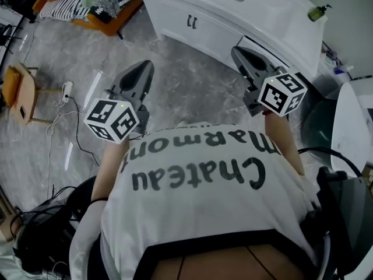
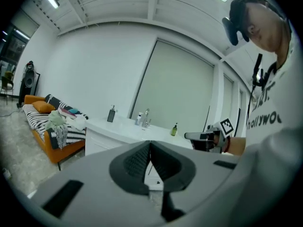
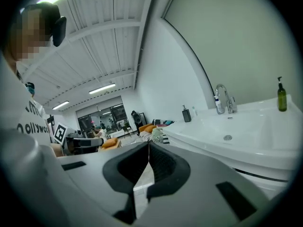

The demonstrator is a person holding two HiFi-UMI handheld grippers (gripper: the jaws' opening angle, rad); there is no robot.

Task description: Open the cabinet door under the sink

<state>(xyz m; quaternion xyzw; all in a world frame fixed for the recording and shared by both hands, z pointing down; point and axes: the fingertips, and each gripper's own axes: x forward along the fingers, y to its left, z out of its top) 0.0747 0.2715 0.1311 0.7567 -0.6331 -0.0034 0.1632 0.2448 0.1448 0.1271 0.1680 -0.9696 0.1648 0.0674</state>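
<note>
Left tool (image 1: 144,69) & right tool (image 1: 238,52): both closed tight, nothing between, dark ribbed pads (image 2: 136,162) meeting in a wedge. Cabinet door (image 1: 201,32), glossy white w/ small dark handles, sits flush at the far side under the curved white counter (image 1: 280,17). Floor (image 1: 175,86) is grey marble-look.

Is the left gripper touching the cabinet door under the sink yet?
Apart. The head view shows bare floor between the tips of the shut left gripper and the cabinet door.
</note>
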